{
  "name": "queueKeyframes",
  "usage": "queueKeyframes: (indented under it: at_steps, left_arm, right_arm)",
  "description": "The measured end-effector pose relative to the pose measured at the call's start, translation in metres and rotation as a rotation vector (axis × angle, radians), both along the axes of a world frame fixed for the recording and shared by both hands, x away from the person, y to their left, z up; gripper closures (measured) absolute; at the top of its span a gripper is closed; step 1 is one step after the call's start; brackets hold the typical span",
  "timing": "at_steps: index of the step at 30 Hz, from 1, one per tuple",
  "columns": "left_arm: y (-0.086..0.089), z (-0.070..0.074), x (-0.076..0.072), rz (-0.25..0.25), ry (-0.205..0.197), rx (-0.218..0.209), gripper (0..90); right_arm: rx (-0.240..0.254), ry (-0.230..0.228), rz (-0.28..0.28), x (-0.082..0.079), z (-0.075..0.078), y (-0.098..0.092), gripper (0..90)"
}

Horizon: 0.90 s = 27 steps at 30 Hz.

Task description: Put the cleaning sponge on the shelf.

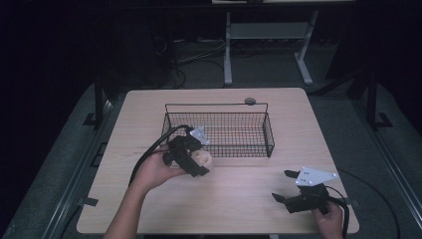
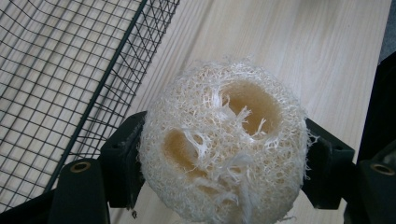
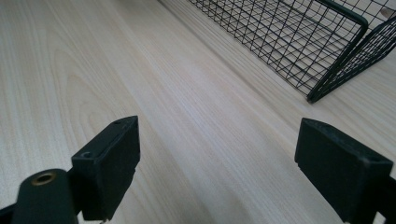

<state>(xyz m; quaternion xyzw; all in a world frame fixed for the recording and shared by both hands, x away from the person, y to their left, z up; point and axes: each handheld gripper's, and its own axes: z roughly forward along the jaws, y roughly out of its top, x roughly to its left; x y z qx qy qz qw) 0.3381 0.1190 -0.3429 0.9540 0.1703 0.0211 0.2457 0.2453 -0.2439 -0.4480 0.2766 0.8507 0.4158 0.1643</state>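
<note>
Two grippers work over the counter [image 1: 249, 194]: the left gripper [image 1: 199, 162] pinches a loofah [image 2: 224, 144] in its fingers beside the wire basket [image 1: 219, 130], while the right gripper [image 1: 284, 185] hovers with fingers spread wide.

- Pale, fibrous loofah sponge [image 2: 224, 144], round slice with two hollow chambers facing the camera, clamped between the left tool's [image 1: 199, 162] jaws.
- Black wire basket [image 1: 219, 130], rectangular, upright on the bench, just beyond that tool.
</note>
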Motion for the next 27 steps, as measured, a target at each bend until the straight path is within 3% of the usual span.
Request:
queueKeyframes:
  at_steps: [7,15,20,27]
  left_arm:
    - [0.001,0.014,0.007,-0.005,-0.004,-0.008,27.4]
    - [0.001,0.027,0.019,-0.002,-0.006,0.013,27.4]
    - [0.000,0.040,0.031,0.002,-0.019,0.002,27.3]
    - [-0.002,0.047,0.044,0.015,-0.017,0.000,27.3]
  right_arm:
    - [-0.001,-0.004,0.001,0.000,0.000,0.000,13.5]
    - [0.001,-0.008,0.003,0.000,0.000,0.000,13.6]
    - [0.002,-0.008,0.006,0.000,0.000,0.000,13.6]
    - [0.000,-0.008,0.007,0.000,0.000,0.000,13.6]
